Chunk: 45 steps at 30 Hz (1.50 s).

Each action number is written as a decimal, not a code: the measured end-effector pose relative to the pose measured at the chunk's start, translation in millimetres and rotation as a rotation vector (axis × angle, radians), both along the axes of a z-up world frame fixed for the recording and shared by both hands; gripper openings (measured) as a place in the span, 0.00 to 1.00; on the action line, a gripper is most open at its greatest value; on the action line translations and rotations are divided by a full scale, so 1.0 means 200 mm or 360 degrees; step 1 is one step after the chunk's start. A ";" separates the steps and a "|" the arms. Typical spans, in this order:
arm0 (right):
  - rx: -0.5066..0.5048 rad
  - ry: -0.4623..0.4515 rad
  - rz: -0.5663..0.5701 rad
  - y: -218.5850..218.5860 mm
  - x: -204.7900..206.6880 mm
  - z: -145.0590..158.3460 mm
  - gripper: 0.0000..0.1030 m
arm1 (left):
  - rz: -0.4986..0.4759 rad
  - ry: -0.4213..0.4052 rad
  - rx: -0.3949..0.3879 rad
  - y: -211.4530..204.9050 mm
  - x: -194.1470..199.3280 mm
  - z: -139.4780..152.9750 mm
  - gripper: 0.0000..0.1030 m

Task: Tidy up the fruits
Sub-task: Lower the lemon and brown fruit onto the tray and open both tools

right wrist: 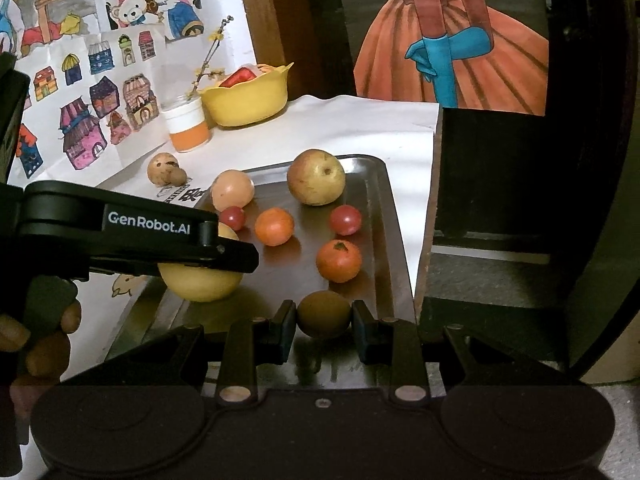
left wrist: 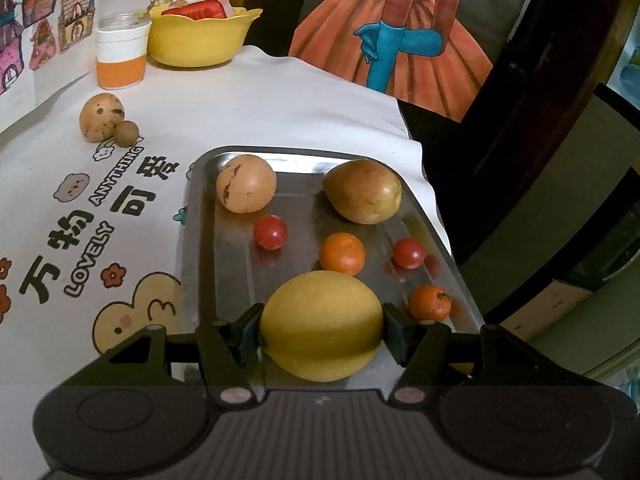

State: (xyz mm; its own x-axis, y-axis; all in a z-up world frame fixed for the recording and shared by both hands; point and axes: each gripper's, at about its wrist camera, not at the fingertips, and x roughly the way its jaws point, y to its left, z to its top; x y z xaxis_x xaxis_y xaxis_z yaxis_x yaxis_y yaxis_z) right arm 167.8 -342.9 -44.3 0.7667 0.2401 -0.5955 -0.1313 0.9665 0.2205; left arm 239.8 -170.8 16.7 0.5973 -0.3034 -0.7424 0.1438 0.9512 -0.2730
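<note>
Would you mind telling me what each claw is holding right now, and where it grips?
The left claw clamps the large yellow fruit across its widest sides. The right claw pinches the small brown fruit at its sides, above the tray.

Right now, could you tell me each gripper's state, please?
Left gripper: shut on the lemon.
Right gripper: shut on a small brown fruit.

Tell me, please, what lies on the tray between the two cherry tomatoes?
An orange sits between the left tomato and the right tomato on the tray, slightly nearer the camera; both views show it.
</note>
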 end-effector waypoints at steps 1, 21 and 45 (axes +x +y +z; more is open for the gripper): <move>0.0000 -0.0001 -0.0001 0.00 0.00 0.00 0.31 | 0.0000 0.0002 0.0000 0.00 0.00 0.00 0.64; -0.0053 -0.0036 -0.0015 0.01 0.01 -0.01 0.32 | 0.0020 0.0012 -0.0001 -0.01 0.00 -0.02 0.64; 0.0060 -0.0124 -0.0041 -0.02 -0.14 0.08 0.83 | 0.0104 -0.0107 -0.0054 0.08 -0.13 0.13 0.95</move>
State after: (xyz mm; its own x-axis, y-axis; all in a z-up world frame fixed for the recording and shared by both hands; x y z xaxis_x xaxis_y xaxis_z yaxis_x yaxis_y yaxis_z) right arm 139.7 -346.8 -28.0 0.8164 0.2407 -0.5249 -0.1248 0.9610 0.2467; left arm 212.9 -155.8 42.9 0.6651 -0.2864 -0.6897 0.1007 0.9495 -0.2971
